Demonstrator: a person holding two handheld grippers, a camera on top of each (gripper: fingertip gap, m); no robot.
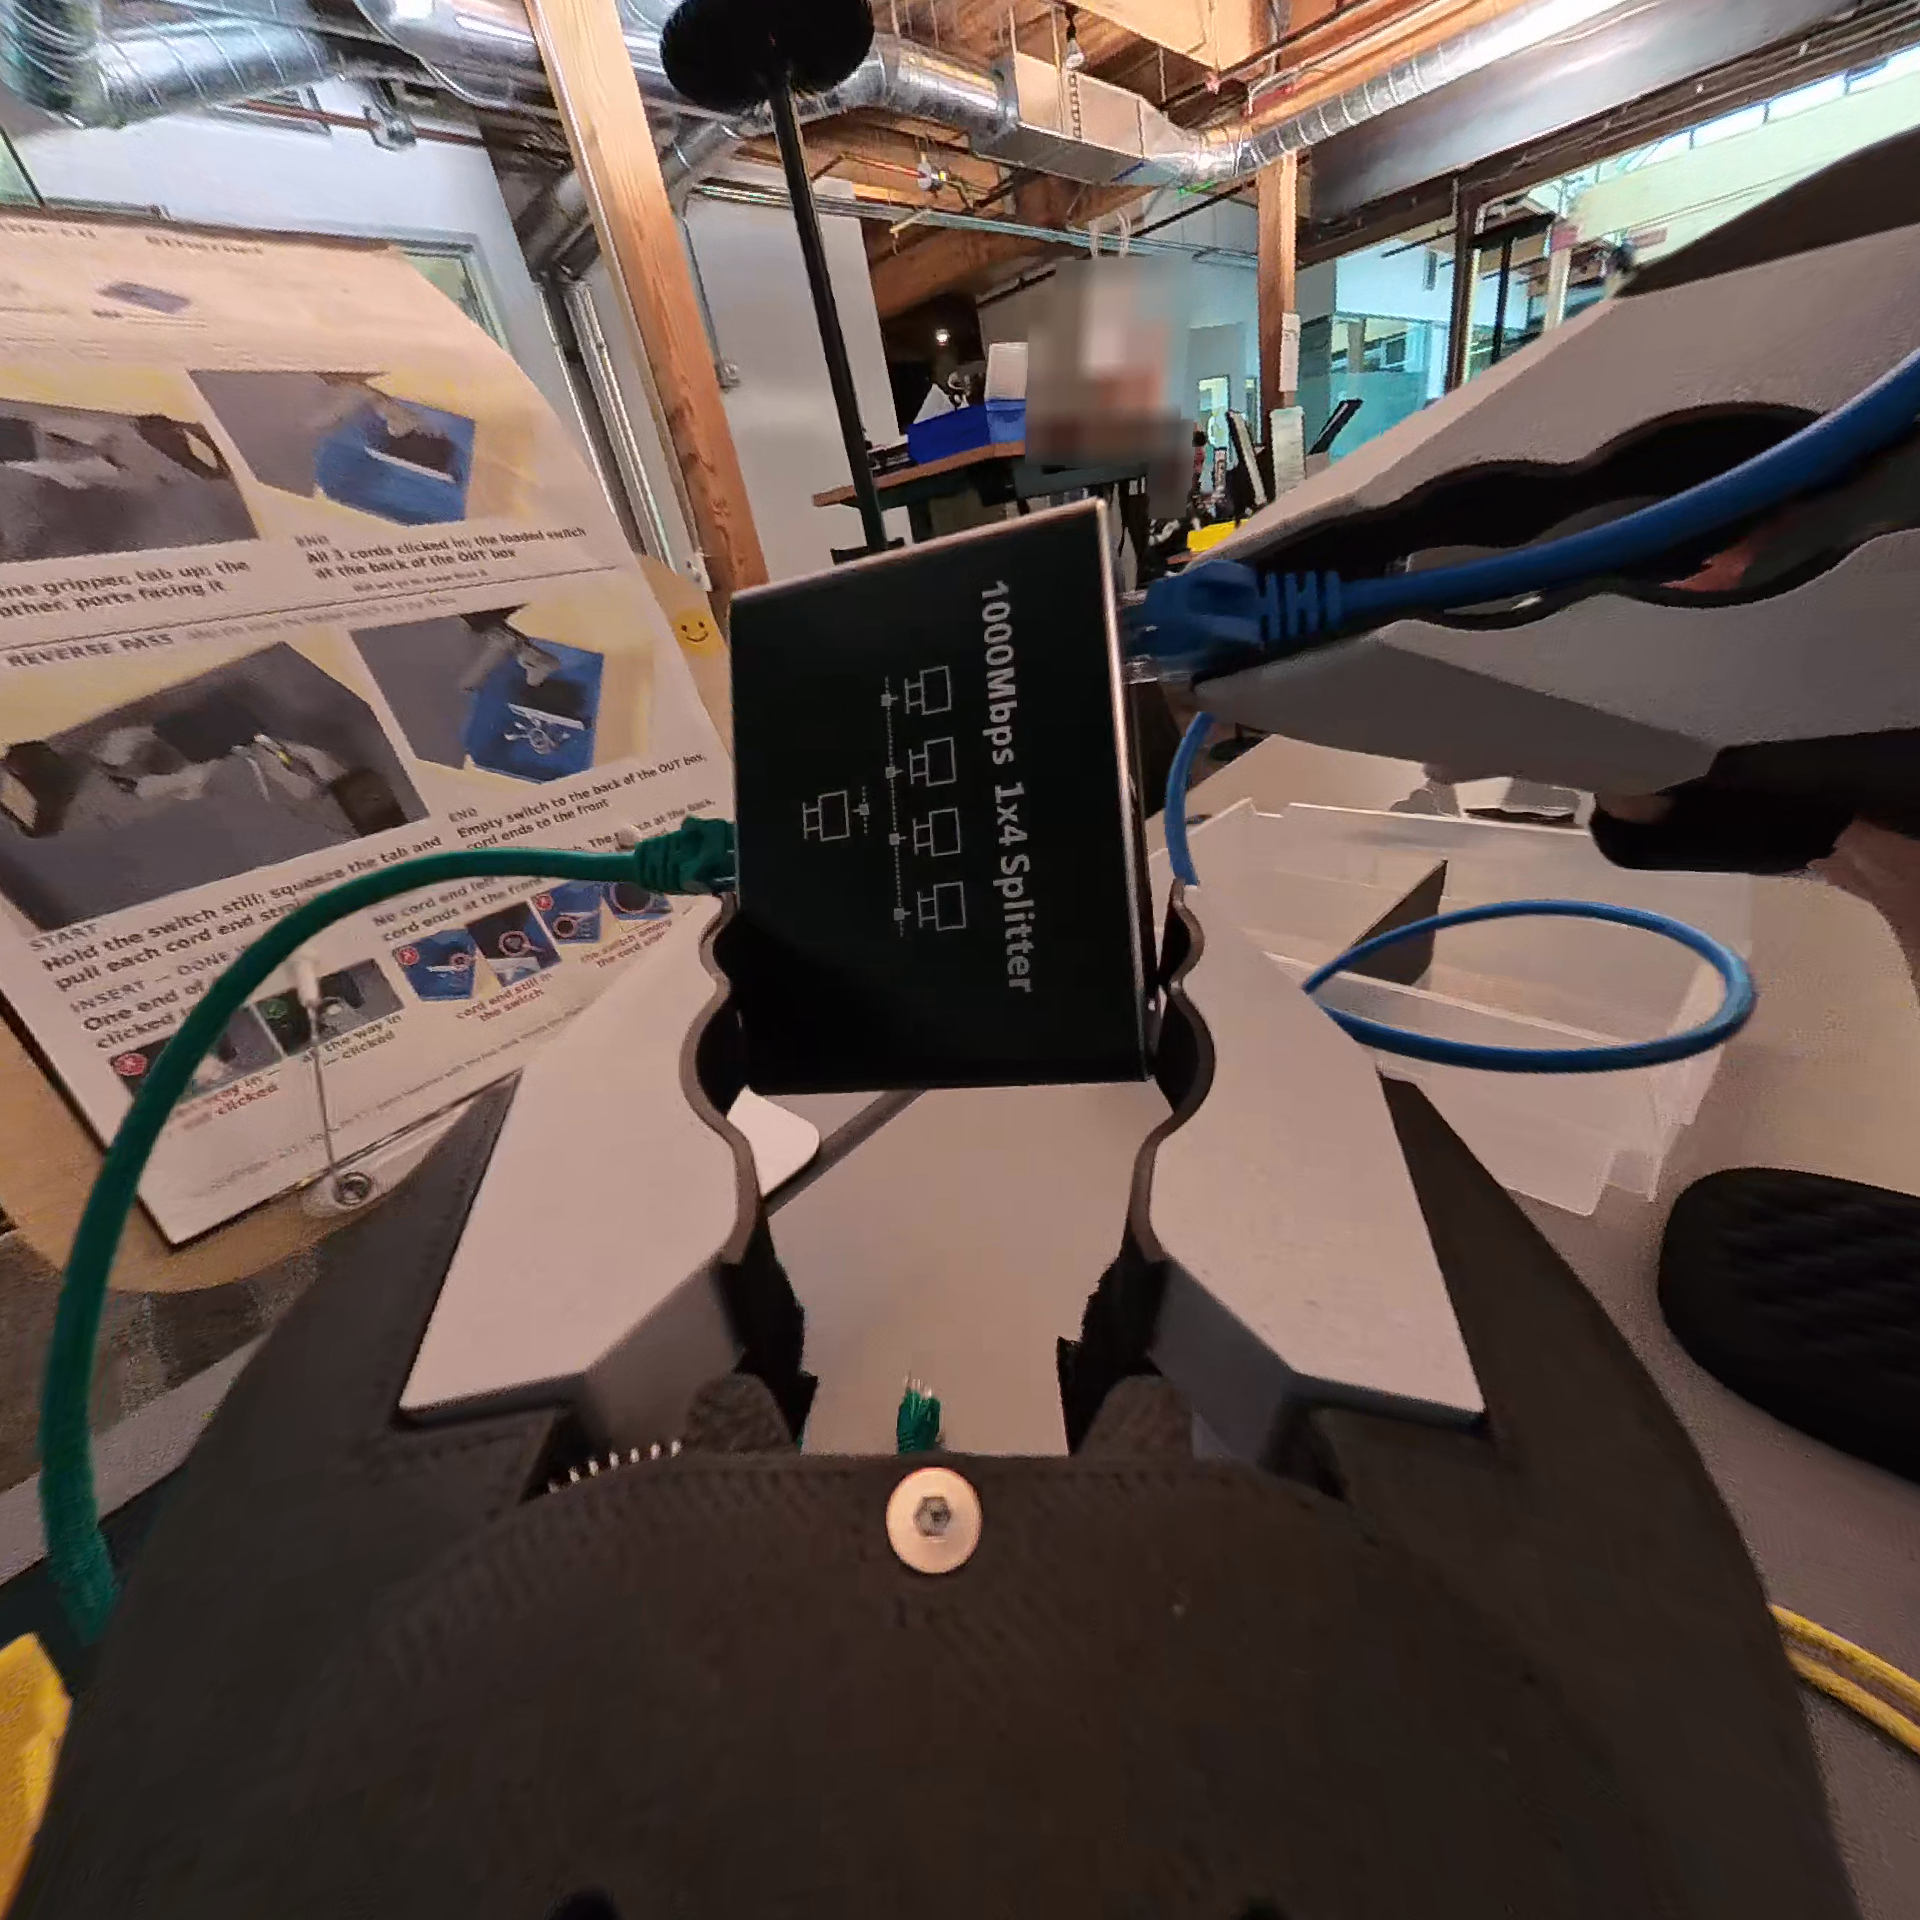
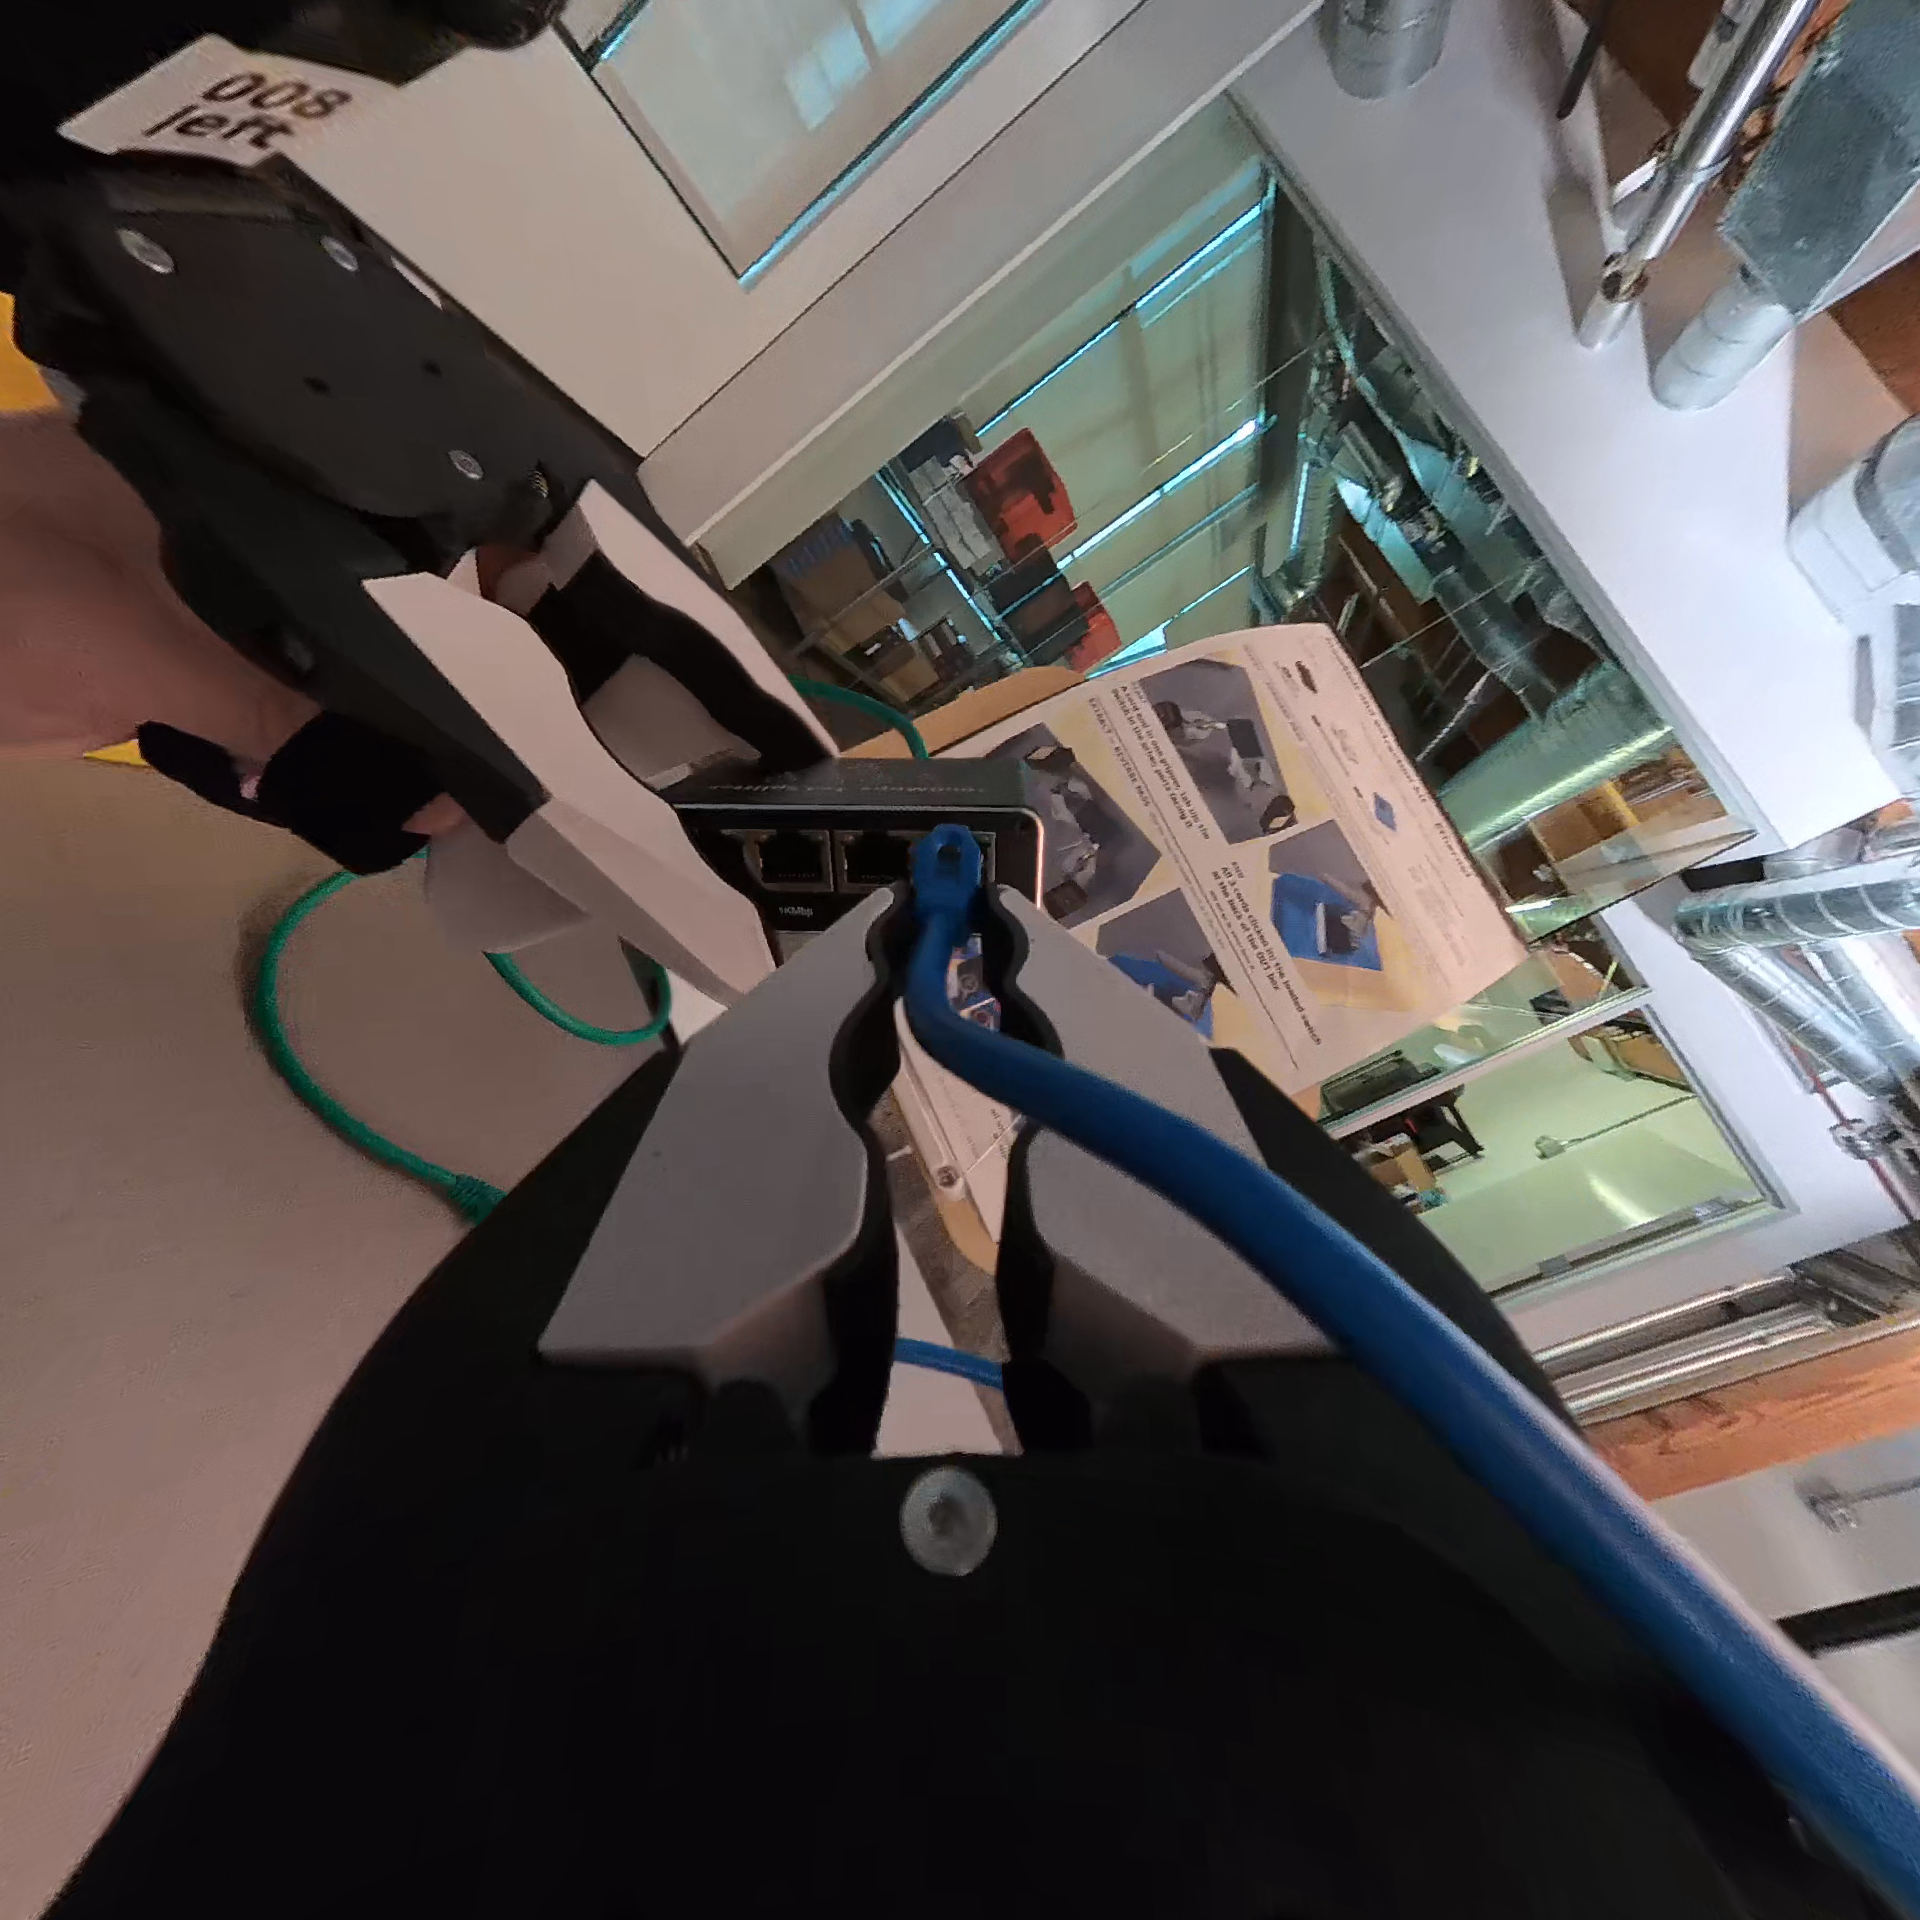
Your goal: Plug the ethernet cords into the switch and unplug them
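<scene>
My left gripper [image 1: 951, 997] is shut on the black switch [image 1: 935, 810] and holds it up in the air. A green cord [image 1: 208, 1049] is plugged into the switch's left side at its green plug [image 1: 691, 854]. My right gripper [image 2: 940, 894] is shut on the blue cord's plug [image 2: 943, 868], right at a port on the switch's port face [image 2: 862, 852]. In the left wrist view the blue plug [image 1: 1195, 613] touches the switch's right side, held by the right gripper [image 1: 1174, 634]. The blue cord [image 1: 1538, 987] loops below.
An instruction sheet [image 1: 260, 675] on a board stands at the left. A clear plastic bin [image 1: 1507, 1039] sits on the table at the right. A yellow cord [image 1: 1860, 1694] lies at the lower right. A black pole [image 1: 821, 281] rises behind the switch.
</scene>
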